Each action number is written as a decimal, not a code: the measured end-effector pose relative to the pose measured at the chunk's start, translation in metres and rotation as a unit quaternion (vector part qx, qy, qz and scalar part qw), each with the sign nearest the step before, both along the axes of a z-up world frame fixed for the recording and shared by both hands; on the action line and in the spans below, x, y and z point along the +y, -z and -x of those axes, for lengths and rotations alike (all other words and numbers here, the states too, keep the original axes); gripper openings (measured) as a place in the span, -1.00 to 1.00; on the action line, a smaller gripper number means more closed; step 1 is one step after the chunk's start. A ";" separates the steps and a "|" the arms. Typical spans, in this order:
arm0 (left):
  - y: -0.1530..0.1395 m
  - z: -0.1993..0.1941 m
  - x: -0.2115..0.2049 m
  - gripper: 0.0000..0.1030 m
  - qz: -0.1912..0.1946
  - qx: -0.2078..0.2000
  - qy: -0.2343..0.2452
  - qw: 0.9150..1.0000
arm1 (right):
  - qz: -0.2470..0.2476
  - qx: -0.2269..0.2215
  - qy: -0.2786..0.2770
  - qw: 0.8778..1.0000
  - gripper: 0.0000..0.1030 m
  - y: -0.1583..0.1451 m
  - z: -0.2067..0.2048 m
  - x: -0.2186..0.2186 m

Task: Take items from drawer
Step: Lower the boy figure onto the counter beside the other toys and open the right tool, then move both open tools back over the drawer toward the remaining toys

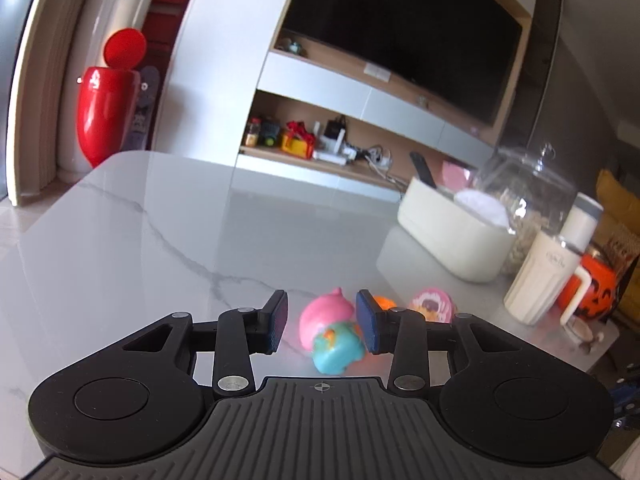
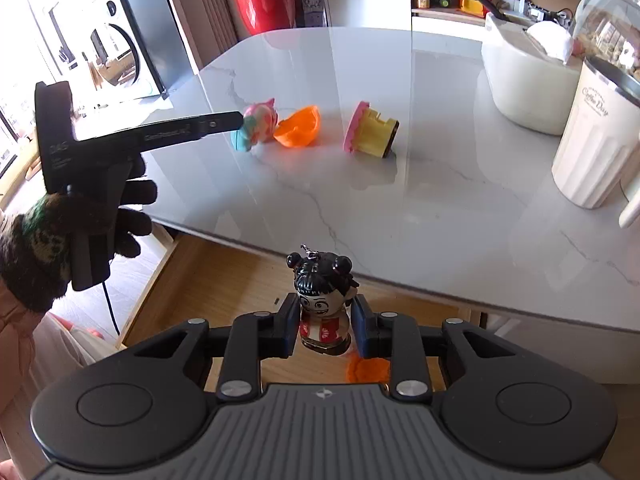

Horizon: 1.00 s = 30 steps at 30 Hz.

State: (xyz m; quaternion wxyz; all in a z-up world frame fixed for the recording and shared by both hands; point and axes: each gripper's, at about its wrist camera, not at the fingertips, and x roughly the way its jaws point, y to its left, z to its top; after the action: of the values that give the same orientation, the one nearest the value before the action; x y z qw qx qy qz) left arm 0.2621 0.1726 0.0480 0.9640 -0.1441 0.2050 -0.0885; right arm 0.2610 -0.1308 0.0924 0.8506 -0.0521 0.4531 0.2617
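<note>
Three toys lie on the table (image 2: pixel 400 200), beyond the drawer (image 2: pixel 224 292). Right gripper (image 2: pixel 325 326) pinches a doll (image 2: pixel 323 300) above the drawer; left gripper (image 1: pixel 322 322) hovers spread around the pink toy (image 1: pixel 326 314).

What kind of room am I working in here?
Most likely a home living or dining area: a wall-mounted television over shelves of clutter, a marble-look table with small toys, and a washing machine beyond it.
</note>
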 end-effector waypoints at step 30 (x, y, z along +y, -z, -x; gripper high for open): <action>0.086 0.040 -0.110 -0.20 -0.228 0.168 0.369 0.885 | 0.040 0.024 0.024 0.999 0.35 0.055 -0.019 -0.042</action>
State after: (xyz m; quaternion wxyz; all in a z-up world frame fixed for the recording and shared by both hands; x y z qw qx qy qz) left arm 0.2217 0.0631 -0.0379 0.8188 0.1527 0.4172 -0.3636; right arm 0.2803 -0.1728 0.0373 0.8430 -0.0687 0.4843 0.2237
